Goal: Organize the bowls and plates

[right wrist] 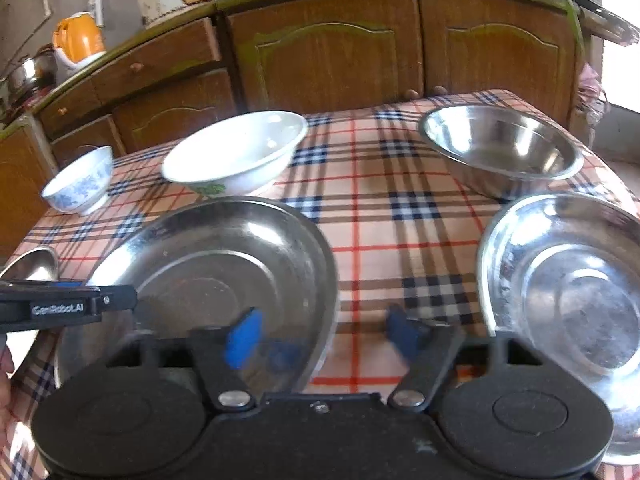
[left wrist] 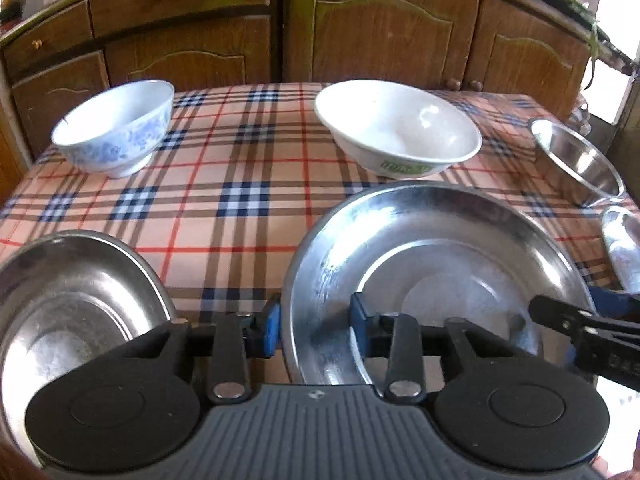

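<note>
I have both grippers down at the big steel plate [left wrist: 440,248], which sits on the near middle of the table [left wrist: 240,216] on its checked cloth.

The left gripper [left wrist: 314,320] straddles that plate's left rim. Its fingers [left wrist: 266,330] stand fairly close together. The outer blue pad is right against the rim's edge and the inner one is over the sloping wall inside. I cannot tell from this angle whether the inner pad actually presses on the metal.

The right gripper [right wrist: 324,334] straddles the same plate's right rim. One finger is over the plate's inside and the other is outside over the cloth. Its fingers are blurred but plainly spread, and a strip of cloth shows between the outer pad and the rim, so nothing is pinched there.

Everything else I place from the big plate:
- A second steel plate [left wrist: 76,300] lies to its left, apart from it.
- A third steel plate [right wrist: 572,292] lies to its right, also apart.
- The white bowl [left wrist: 400,128], with a green mark on its side, stands just behind it.
- The blue-patterned bowl [left wrist: 116,128] stands behind it and well to the left.
- The steel bowl [right wrist: 500,148] stands behind it and to the right, near the table's far corner.

All three bowls stand upright and empty, and none touches another. The wooden cabinets [left wrist: 384,32] rise beyond the table.
</note>
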`<action>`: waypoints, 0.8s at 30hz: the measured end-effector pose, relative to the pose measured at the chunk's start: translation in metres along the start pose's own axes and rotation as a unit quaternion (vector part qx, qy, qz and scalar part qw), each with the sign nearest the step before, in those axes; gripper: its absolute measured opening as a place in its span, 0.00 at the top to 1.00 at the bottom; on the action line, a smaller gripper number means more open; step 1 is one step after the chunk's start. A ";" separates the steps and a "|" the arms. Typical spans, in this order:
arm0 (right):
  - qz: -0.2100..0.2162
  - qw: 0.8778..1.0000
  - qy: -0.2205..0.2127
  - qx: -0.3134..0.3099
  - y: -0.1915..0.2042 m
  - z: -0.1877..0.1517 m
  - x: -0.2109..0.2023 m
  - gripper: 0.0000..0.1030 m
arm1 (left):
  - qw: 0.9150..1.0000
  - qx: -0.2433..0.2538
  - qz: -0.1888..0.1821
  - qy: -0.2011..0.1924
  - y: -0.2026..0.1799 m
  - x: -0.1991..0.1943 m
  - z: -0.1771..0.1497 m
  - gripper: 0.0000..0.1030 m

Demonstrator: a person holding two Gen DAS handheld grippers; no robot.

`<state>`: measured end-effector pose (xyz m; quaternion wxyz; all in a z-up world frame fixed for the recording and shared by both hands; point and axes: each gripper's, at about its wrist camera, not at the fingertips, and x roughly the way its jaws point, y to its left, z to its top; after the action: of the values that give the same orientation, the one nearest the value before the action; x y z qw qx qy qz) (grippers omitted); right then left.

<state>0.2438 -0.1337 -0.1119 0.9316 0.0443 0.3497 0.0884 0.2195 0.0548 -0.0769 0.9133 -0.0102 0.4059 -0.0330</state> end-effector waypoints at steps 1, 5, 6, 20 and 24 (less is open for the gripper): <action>-0.011 1.000 -0.001 -0.001 0.002 0.000 -0.001 0.61 | 1.000 -0.003 -0.002 0.001 0.000 -0.001 0.000 0.72; -0.010 1.000 -0.003 0.014 -0.002 -0.001 -0.004 0.65 | 1.000 -0.009 0.001 -0.003 -0.001 -0.004 -0.002 0.75; -0.010 1.000 -0.003 0.015 -0.003 -0.001 -0.006 0.66 | 1.000 -0.010 0.001 -0.004 -0.001 -0.006 -0.003 0.75; -0.010 0.999 -0.036 0.002 0.009 0.007 -0.052 0.66 | 0.999 -0.008 0.005 -0.038 -0.002 -0.053 -0.002 0.77; -0.009 0.999 -0.042 0.003 0.012 0.007 -0.070 0.66 | 0.999 -0.006 0.008 -0.048 -0.004 -0.068 -0.004 0.77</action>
<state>0.1951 -0.1363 -0.0596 0.9460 0.0481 0.3112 0.0774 0.1705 0.0559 -0.0289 0.9319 -0.0138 0.3618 -0.0232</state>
